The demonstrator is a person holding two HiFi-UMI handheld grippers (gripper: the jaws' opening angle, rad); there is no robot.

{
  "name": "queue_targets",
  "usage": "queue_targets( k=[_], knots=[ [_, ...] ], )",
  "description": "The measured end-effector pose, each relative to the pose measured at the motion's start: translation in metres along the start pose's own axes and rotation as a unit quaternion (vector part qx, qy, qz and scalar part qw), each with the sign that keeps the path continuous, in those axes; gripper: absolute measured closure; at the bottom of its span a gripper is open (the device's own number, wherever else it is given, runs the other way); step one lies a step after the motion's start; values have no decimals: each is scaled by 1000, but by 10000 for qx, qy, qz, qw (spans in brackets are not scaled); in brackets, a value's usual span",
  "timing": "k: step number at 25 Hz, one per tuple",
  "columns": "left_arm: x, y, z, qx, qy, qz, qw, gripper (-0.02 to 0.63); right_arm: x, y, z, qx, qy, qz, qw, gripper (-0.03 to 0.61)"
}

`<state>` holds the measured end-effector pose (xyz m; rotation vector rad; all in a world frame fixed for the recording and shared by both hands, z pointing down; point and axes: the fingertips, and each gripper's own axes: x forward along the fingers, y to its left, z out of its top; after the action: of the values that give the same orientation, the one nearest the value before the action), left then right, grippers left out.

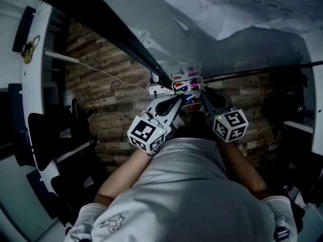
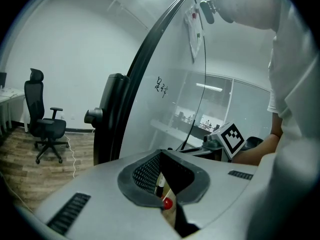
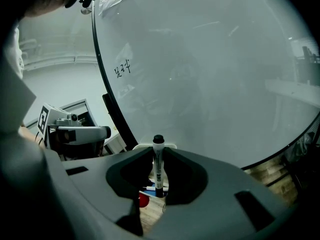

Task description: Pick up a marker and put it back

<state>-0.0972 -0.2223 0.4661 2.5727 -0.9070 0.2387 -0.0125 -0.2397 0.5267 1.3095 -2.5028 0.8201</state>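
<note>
Hovering at 7 o'clock of the marker tray (image 1: pixel 187 78), left gripper (image 2: pixel 161 156) is keeping its jaws together at the tips, nothing between them. Right gripper (image 3: pixel 158 156), at the tray's 5 o'clock before the whiteboard (image 3: pixel 210 74), is clamping a black-capped marker (image 3: pixel 158 170) upright, cap at 12 o'clock.

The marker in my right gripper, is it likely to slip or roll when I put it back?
The marker looks like a stiff barrel, so it should not bend in the right gripper. Pinched upright on smooth-looking sides, it may pivot or slip. Being round, it will probably roll if laid outside the tray.
</note>
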Motion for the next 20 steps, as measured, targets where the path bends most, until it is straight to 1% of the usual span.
queue_targets(
  k=[20],
  knots=[
    [-6, 2, -7, -66, -5, 71, 10000, 609, 1, -3, -5, 53, -17, -62, 10000, 504]
  ],
)
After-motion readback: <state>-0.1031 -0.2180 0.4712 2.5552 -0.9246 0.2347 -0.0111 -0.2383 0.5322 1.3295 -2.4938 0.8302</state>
